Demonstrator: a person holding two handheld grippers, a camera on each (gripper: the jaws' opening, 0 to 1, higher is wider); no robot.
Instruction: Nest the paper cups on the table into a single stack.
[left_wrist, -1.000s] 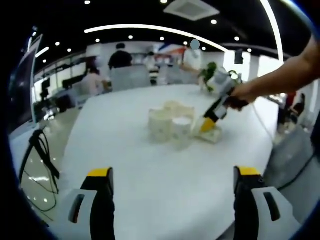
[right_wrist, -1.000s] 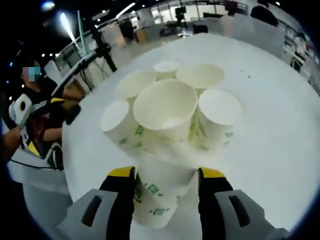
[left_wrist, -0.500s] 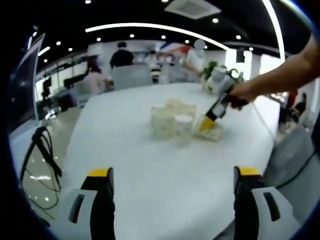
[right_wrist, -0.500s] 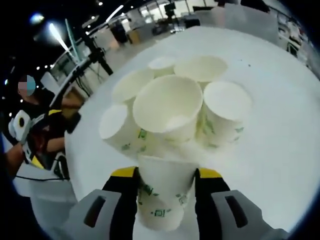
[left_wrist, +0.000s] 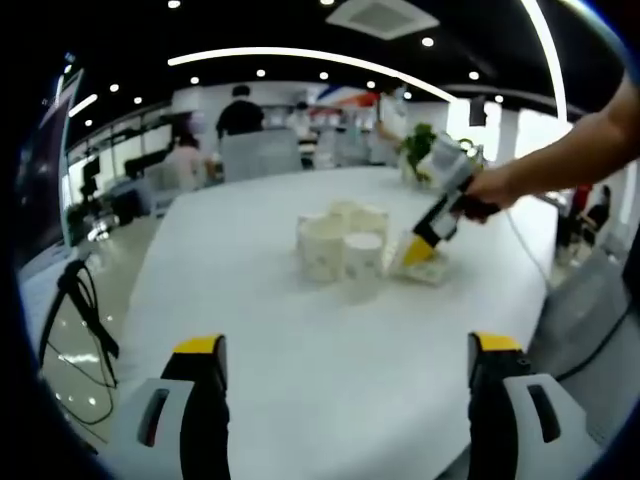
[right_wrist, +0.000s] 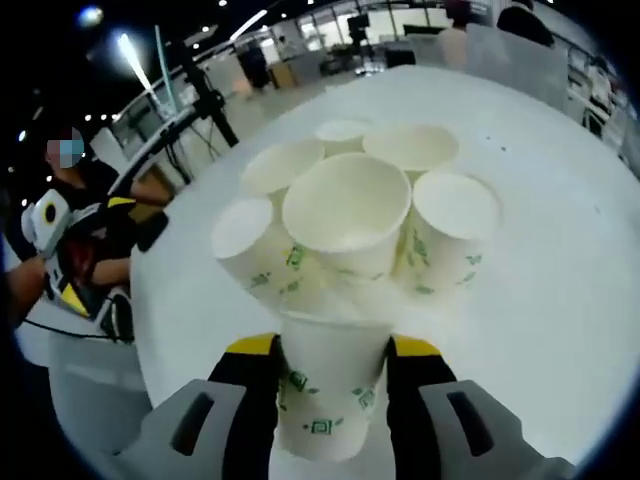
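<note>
Several white paper cups with green print stand mouth-up in a tight cluster (right_wrist: 347, 215) on the white table (right_wrist: 560, 300); in the left gripper view the cluster (left_wrist: 345, 248) sits mid-table. My right gripper (right_wrist: 333, 348) is shut on one more paper cup (right_wrist: 328, 390), held just in front of the cluster with its narrow end toward the camera. That gripper (left_wrist: 420, 248) also appears from the side, low beside the cluster's right edge, with a hand on it. My left gripper (left_wrist: 347, 345) hangs open over the near table, well short of the cups, nothing between its fingers.
The round table's edge (left_wrist: 150, 290) curves down the left, with a floor stand and cables (left_wrist: 75, 300) beyond it. A person holding the left gripper (right_wrist: 60, 250) is at the left of the right gripper view. Chairs and people stand far behind.
The right gripper view has shifted a little while the cup stays gripped close to the cluster. The left gripper has stayed open and still.
</note>
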